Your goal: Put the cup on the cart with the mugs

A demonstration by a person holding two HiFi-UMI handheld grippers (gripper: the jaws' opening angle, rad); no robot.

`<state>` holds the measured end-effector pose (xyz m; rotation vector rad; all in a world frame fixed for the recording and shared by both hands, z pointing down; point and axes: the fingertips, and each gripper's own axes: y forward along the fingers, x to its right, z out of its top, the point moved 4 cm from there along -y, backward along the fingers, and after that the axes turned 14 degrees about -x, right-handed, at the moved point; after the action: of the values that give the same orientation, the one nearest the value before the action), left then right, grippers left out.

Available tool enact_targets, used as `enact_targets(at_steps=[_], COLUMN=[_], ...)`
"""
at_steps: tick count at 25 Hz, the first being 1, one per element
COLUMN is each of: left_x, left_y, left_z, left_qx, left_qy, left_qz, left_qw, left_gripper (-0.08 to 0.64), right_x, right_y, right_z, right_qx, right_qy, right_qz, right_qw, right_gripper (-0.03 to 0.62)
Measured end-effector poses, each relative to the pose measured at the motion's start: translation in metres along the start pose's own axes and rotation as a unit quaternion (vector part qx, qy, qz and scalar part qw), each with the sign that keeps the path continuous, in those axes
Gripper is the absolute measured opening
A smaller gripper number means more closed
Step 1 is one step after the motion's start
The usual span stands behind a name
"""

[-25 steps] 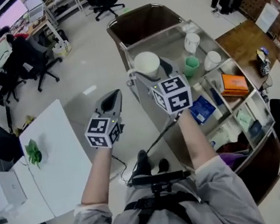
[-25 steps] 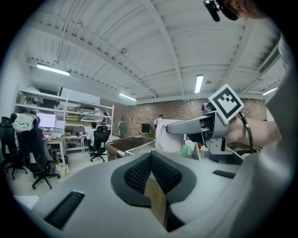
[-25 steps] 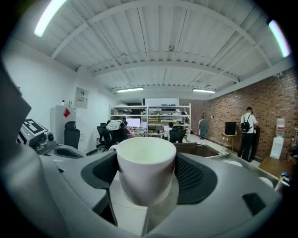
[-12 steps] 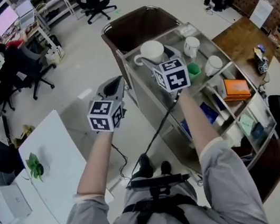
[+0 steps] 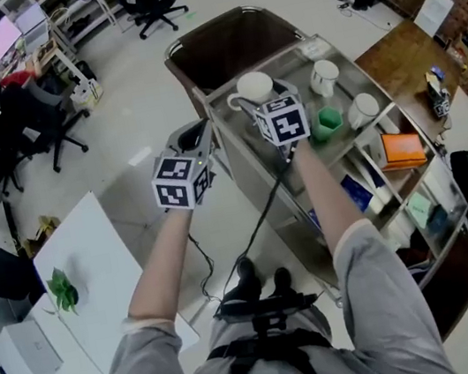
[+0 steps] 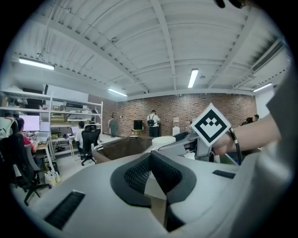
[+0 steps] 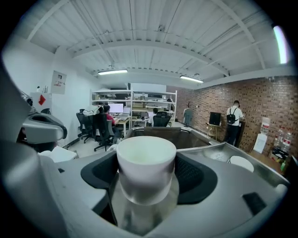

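A white cup [image 7: 145,158] sits upright between the pads of my right gripper [image 7: 146,177], which is shut on it. In the head view the cup [image 5: 254,87] and right gripper [image 5: 257,99] are over the left end of the steel cart's top shelf [image 5: 338,54]. The cup is low over the steel, which mirrors it; I cannot tell whether they touch. Two white mugs [image 5: 323,77] [image 5: 362,106] and a green cup [image 5: 325,123] stand further right on that shelf. My left gripper [image 5: 195,135] is shut and empty, just left of the cart; its jaws meet in its own view [image 6: 151,174].
A brown bin [image 5: 227,44] forms the cart's far end. Lower shelves hold an orange box [image 5: 401,148] and blue packets [image 5: 354,194]. A white table [image 5: 82,289] with a plant is at left. Office chairs [image 5: 39,126] and people stand further off.
Both grippers moved forward toward the cart. The held cup went from the cart's near left edge to over the top shelf.
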<state>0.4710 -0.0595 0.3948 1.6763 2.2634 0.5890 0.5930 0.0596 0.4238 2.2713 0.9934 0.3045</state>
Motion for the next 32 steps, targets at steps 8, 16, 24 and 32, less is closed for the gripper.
enact_targets(at_steps=[8,16,24,32], left_x=[-0.012,-0.016,-0.014,-0.008], left_y=[0.013,0.012,0.007,0.003], left_z=[-0.001,-0.006,-0.009,-0.008], left_qx=[-0.008,-0.008,-0.007,-0.006], left_qy=[-0.001,-0.006,-0.009,-0.009], left_qz=[-0.005,-0.002,0.001,0.005], left_qw=[1.0,0.9999,0.9999,0.9999], left_gripper=[0.006,0.006,0.006,0.006], right_x=[0.011,0.005,0.004,0.004], right_y=[0.031,0.052,0.052,0.038], right_z=[-0.007,-0.02,-0.03,-0.024], right_qx=[-0.031,-0.047,-0.06,-0.045], right_qy=[0.02,0.017,0.015,-0.004], right_qz=[-0.002,0.008,0.002,-0.004], right_qw=[0.999,0.999,0.998,0.999], right_gripper=[0.394,0.396,0.4,0.431])
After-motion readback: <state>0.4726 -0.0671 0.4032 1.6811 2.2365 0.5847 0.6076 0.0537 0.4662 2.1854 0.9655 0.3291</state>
